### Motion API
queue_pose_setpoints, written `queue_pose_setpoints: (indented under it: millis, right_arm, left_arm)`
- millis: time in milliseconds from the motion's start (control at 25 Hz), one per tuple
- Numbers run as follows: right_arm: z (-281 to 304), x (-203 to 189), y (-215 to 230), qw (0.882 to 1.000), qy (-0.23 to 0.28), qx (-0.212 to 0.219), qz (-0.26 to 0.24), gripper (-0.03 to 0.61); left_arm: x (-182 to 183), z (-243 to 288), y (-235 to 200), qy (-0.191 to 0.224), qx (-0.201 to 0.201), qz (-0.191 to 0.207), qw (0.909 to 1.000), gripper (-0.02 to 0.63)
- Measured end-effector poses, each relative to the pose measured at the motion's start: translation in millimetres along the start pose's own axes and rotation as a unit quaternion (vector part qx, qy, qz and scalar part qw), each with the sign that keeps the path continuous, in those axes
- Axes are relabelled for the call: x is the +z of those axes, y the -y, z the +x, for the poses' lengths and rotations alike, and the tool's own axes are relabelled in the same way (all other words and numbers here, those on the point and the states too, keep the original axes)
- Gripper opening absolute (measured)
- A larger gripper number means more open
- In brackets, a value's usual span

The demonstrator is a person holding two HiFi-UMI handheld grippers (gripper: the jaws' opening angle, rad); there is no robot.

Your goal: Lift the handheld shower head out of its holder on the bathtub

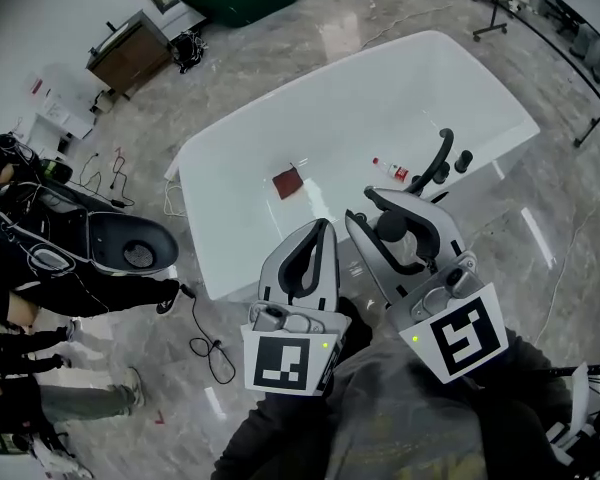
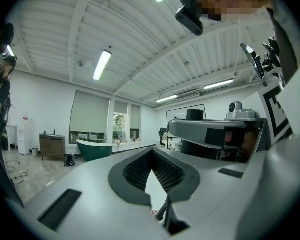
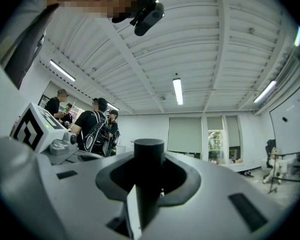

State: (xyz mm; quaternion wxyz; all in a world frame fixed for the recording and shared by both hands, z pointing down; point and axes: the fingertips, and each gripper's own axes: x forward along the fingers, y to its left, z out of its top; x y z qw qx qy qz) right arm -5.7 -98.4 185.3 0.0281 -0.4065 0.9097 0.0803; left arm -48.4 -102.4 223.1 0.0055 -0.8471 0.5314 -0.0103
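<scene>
- The handheld shower head [image 3: 149,184] is seen as a plain matte-black cylinder with a flat round top, standing upright.
- It is clamped in the right gripper [image 1: 372,211], seated in the dark recess between the two jaws; its lower end is hidden by the gripper.
- It is held over the near right edge of the white bathtub [image 1: 195,218], just in front of the curved black tap [image 1: 442,153] and a black knob [image 1: 464,160].
- The left gripper [image 1: 324,228] is held just beside the right one with its jaws together at the tips and nothing between them.
- A small red-brown square [image 1: 287,181] is seen lying inside the bathtub.
- A white bottle with a red label [image 1: 391,170] is lying on its side near the tap.
</scene>
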Motion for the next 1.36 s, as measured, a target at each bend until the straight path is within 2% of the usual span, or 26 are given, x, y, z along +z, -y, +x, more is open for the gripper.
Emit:
queue_pose_setpoints:
  millis: [440,1360]
  right_arm:
    - [16.8,2.6,-6.0,1.0,-0.009,0.026,-0.001,0.104]
    - [18.9,-11.4,-5.4,0.999,-0.004,0.04,0.007,0.104]
  left_arm:
    - [6.3,4.1,-9.0,-0.011,0.006,0.0,0.9999,0.002]
    - [-10.2,4.4,-7.9,-0.018,0.017,-0.003,0.9997,0.002]
